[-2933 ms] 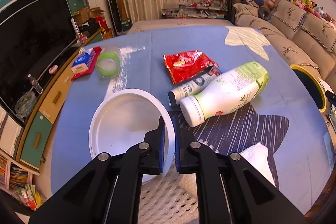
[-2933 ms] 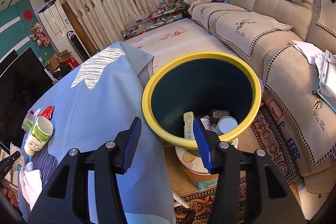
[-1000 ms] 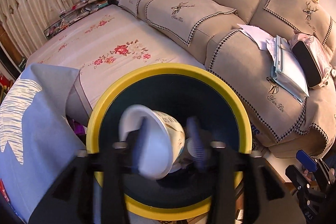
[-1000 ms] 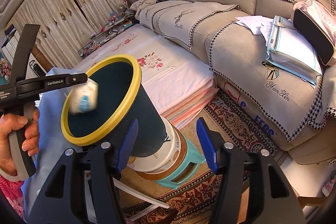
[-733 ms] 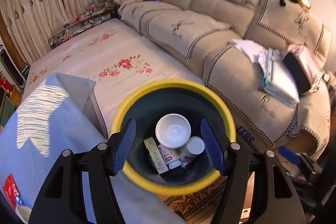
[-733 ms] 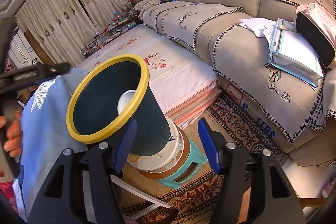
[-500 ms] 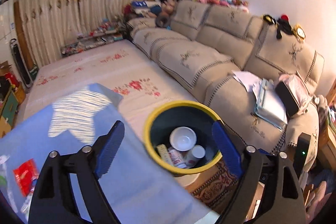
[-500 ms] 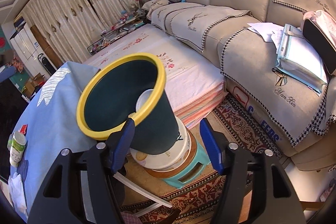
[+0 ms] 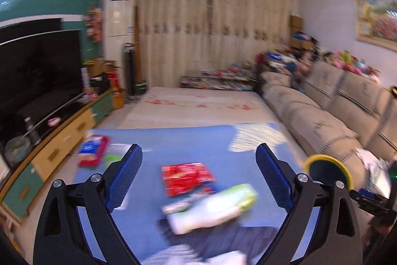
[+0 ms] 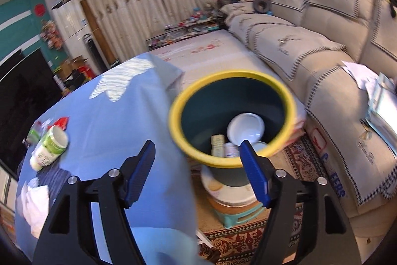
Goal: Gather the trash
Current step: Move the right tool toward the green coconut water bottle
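Green-white bottle (image 9: 211, 206) motion-blurred, label illegible

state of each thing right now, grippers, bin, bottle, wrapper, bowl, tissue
left gripper: open, empty
right gripper: open, empty
trash bin: upright, partly filled
white bowl: inside the bin
green bottle: lying on its side
red wrapper: flat on the table
tissue: crumpled on the table

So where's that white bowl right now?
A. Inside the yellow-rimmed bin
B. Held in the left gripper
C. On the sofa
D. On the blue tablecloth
A: the right wrist view shows the white bowl lying inside the yellow-rimmed bin among other trash, and the left gripper is open with nothing between its fingers.
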`<state>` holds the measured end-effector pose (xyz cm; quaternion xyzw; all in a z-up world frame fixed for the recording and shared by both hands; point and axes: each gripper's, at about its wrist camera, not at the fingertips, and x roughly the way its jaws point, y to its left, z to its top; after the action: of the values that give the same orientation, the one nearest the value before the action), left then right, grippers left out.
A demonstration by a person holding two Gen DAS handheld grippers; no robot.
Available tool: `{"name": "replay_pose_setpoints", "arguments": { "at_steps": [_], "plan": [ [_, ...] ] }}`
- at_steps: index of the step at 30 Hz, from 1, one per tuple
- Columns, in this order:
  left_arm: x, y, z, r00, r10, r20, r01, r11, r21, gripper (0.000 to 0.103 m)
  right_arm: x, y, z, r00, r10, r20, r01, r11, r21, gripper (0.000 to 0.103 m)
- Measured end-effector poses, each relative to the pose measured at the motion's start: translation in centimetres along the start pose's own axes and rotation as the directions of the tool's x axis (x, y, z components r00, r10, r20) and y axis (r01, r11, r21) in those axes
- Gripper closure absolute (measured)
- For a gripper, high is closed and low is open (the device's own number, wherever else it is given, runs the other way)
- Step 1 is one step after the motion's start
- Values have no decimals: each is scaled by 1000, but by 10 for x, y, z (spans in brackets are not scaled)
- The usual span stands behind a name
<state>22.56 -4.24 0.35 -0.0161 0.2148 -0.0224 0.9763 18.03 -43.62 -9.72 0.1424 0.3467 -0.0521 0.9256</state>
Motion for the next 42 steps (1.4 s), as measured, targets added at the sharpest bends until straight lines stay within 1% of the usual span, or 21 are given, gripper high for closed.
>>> {"name": "replay_pose_setpoints", "arguments": {
  "at_steps": [1,2,4,6,8,10,12,13,15,16,19,20,23,27,28,31,33,35,37,41,42],
  "plan": [
    [0,12,-4,999,41,6,-41,999,-18,11,3,14,2,1000,25,-8,-25,999,-26,36],
    [1,31,-9,995,98,14,-98,994,-39,11,5,31,4,998,58,-18,-59,997,-57,36],
    [4,58,-17,984,177,29,-175,982,-76,11,7,68,5,993,114,-30,-117,986,-122,35],
    [12,86,-25,963,266,33,-260,957,-128,11,8,103,4,987,155,-37,-159,968,-195,34],
    [19,105,-34,946,322,50,-310,936,-164,11,11,136,2,977,205,-65,-215,941,-260,34],
    [30,118,-43,915,399,64,-384,907,-175,11,13,172,-3,961,257,-102,-276,904,-327,34],
    [35,126,-55,890,451,65,-433,882,-183,11,16,201,-9,956,268,-117,-293,873,-389,34],
    [36,132,-58,888,457,56,-440,877,-193,11,16,216,-13,956,267,-124,-294,858,-421,34],
    [41,142,-63,902,430,33,-413,884,-220,11,21,239,-17,952,275,-132,-304,826,-475,34],
    [42,145,-63,905,424,28,-407,884,-230,11,23,245,-17,955,267,-128,-295,819,-491,34],
    [44,157,-68,903,429,25,-410,878,-247,11,35,262,-15,958,242,-156,-288,802,-524,33],
    [45,161,-69,905,425,19,-406,876,-261,11,38,268,-17,959,235,-160,-284,795,-536,30],
    [47,174,-72,910,415,0,-395,867,-302,11,40,289,-31,965,220,-141,-261,765,-589,29],
    [43,174,-78,910,415,-12,-395,857,-330,11,38,313,-46,972,210,-103,-224,710,-667,29],
    [39,174,-80,910,415,-12,-395,856,-334,11,38,318,-48,970,217,-108,-231,698,-678,29],
    [36,176,-82,910,415,-6,-391,852,-347,11,32,328,-53,950,271,-155,-301,661,-687,29],
    [35,177,-82,909,417,-2,-391,850,-353,11,30,334,-56,947,276,-162,-308,650,-695,30],
    [34,177,-83,908,420,-2,-393,849,-354,11,35,342,-60,962,243,-127,-257,639,-725,30],
    [33,177,-82,907,421,-1,-394,848,-355,11,43,348,-61,969,214,-124,-233,623,-746,30],
    [28,177,-83,900,436,16,-401,839,-367,11,63,351,-55,983,156,-94,-172,621,-765,29],
    [26,176,-83,898,440,22,-402,837,-371,11,70,350,-51,983,158,-94,-174,627,-759,29]
  ]
}}
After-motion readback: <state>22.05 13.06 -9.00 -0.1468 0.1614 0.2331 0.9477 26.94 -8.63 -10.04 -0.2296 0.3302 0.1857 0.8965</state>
